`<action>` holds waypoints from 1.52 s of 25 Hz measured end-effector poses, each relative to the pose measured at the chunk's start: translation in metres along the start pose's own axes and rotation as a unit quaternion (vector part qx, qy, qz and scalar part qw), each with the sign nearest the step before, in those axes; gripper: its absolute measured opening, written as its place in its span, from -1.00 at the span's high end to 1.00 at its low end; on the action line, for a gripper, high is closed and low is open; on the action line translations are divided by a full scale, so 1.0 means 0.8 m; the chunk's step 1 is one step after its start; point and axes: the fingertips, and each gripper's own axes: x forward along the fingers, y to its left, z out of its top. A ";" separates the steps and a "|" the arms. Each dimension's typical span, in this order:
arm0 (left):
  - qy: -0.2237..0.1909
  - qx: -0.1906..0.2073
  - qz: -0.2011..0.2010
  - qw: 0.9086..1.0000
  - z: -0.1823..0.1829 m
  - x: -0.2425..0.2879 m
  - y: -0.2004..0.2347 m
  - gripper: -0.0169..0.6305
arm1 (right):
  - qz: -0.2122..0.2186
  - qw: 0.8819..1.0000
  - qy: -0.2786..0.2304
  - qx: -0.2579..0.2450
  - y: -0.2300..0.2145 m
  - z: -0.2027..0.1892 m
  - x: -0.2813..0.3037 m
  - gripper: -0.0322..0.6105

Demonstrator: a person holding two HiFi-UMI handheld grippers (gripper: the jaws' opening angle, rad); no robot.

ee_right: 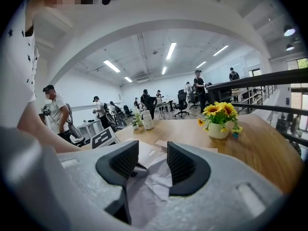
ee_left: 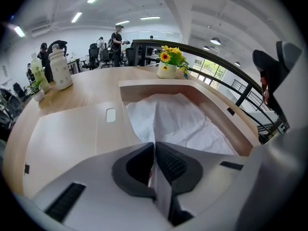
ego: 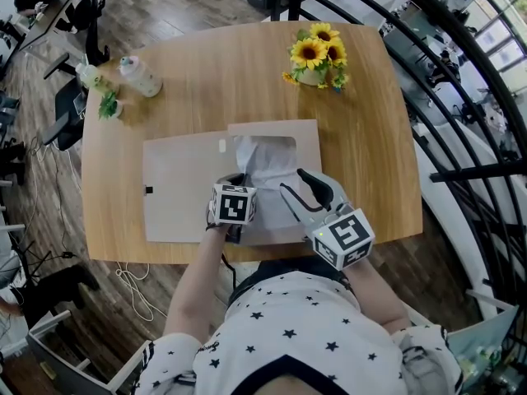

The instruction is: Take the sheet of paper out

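Left gripper view first: how do its jaws stand?
– Pinched together on the near edge of the paper [ee_left: 178, 121]. The left gripper [ee_left: 155, 147] is grasping it, with a white strip caught between the pads
– Where does the paper lie?
– Crumpled inside the open box [ego: 273, 125] on the table [ego: 247, 72]. The lid flap [ego: 181, 183] is spread flat to the left in the head view
– And the right gripper [ee_right: 153, 150]?
– Released, jaws apart with nothing held. It hovers just over the paper's near right part, beside the left one
– Anything else on the table?
– Sunflowers [ego: 319, 52] at the far edge, bottles [ego: 136, 74] at the far left corner
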 end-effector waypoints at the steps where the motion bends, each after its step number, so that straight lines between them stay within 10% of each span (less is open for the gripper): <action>1: -0.001 0.000 0.001 1.000 0.000 -0.001 0.002 0.89 | 0.000 1.000 0.000 -0.001 0.001 0.000 -0.001 0.37; 38: -0.134 -0.038 0.067 0.988 -0.039 -0.166 0.056 0.93 | -0.014 0.999 -0.027 -0.025 0.127 -0.028 -0.084 0.37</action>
